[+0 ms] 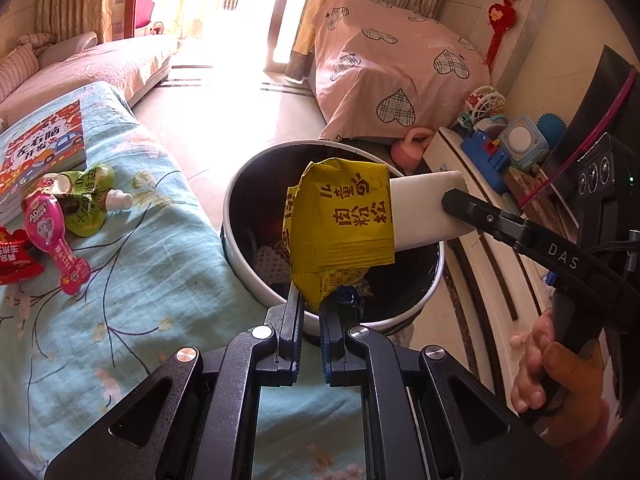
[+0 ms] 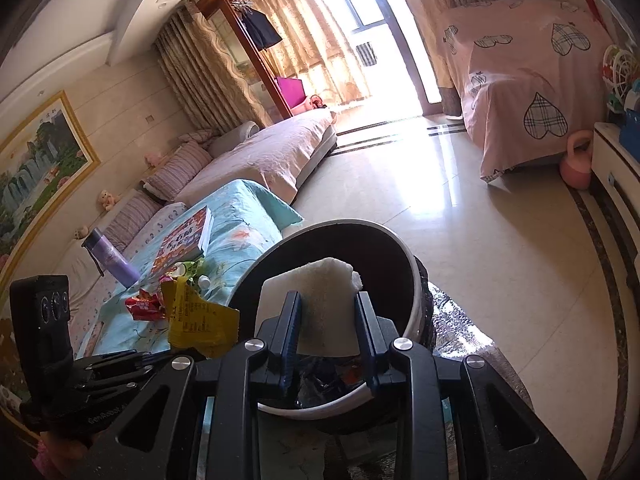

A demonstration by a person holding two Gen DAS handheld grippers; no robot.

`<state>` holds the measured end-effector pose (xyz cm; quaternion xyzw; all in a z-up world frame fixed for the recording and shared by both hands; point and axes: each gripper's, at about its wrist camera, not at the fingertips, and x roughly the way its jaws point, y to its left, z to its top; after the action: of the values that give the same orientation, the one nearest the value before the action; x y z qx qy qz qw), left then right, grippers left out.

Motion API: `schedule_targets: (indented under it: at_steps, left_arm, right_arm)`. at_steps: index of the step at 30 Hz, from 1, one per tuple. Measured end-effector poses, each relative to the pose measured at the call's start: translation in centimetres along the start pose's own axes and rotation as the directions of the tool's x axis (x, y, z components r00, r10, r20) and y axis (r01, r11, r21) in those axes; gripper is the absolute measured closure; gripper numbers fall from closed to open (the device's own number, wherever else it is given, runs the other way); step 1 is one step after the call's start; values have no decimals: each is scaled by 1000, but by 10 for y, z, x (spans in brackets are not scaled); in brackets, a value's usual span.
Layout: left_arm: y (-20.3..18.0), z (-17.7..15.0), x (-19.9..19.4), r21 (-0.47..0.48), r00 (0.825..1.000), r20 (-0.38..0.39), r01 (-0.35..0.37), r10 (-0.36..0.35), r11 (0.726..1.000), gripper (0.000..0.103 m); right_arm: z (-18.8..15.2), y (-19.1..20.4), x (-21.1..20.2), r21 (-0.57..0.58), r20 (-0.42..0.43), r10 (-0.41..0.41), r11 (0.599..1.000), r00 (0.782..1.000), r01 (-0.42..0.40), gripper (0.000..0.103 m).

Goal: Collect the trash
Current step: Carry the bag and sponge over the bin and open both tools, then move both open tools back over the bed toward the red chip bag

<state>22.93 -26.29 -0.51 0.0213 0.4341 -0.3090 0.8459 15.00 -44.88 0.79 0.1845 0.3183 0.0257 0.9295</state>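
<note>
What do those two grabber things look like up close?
Both are black, with a speckled finish. The left gripper and the right gripper each have two flat fingers with blue-edged pads, angular arms with cut-out holes, and round silver bolts. One bears the white letters DAS, a boxy top with three round lenses, a small green light and dark cables. A hand shows bare; a bit of pink sleeve sits below it.

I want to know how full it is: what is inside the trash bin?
Inside the trash bin lie a white foam net and dark scraps. The held yellow wrapper covers the rest.
</note>
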Motion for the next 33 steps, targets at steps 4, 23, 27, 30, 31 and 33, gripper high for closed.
schedule_targets:
  at_steps: [4, 23, 27, 30, 31, 33]
  left_arm:
    - [-1, 5, 5, -3, 1000, -9, 6, -6, 1000, 96]
    - [24, -21, -16, -87, 999, 28, -30, 33, 996, 56]
    - [45, -42, -36, -146, 996, 56, -66, 75, 987, 56]
    - [66, -58, -49, -199, 993, 60, -90, 104, 976, 55]
    - [74, -63, -53, -218, 992, 59, -97, 112, 971, 55]
    - [89, -73, -61, -250, 990, 57, -114, 132, 962, 55]
  right_arm:
    - [3, 1, 5, -4, -6, -3, 1000, 1000, 3, 76]
    - [-3, 3, 7, 37, 2, 12, 999, 1000, -12, 33]
    - [-13, 24, 2, 26, 12, 52, 998, 999, -52, 15]
    - [-25, 49, 2, -11, 3, 80, 997, 997, -80, 15]
    - [-29, 58, 3, -27, -3, 91, 996, 996, -91, 15]
    - [-36, 74, 5, -54, -17, 110, 992, 994, -111, 15]
